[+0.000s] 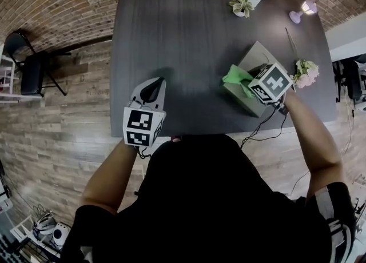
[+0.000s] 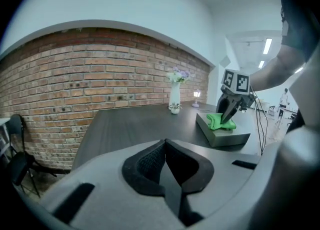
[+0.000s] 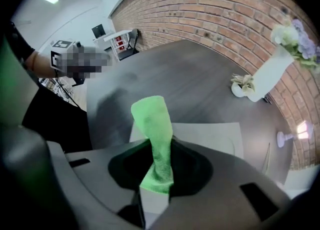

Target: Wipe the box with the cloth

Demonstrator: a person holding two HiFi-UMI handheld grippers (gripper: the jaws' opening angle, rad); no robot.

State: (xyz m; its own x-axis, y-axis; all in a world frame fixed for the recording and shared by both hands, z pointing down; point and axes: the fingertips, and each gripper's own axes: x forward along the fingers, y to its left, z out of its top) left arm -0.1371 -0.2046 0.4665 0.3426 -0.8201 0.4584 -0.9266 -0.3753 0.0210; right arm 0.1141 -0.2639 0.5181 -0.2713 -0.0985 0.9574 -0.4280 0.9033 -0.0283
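R gripper [image 1: 247, 82]: jaws clamped on green cloth [image 1: 236, 75]; cloth's free end lies on top face of grey box [image 1: 255, 56]. Box sits on dark table [image 1: 183, 27], R side, near front edge. L gripper [image 1: 153, 89]: jaws together, nothing between; over table's front edge, well apart from box.
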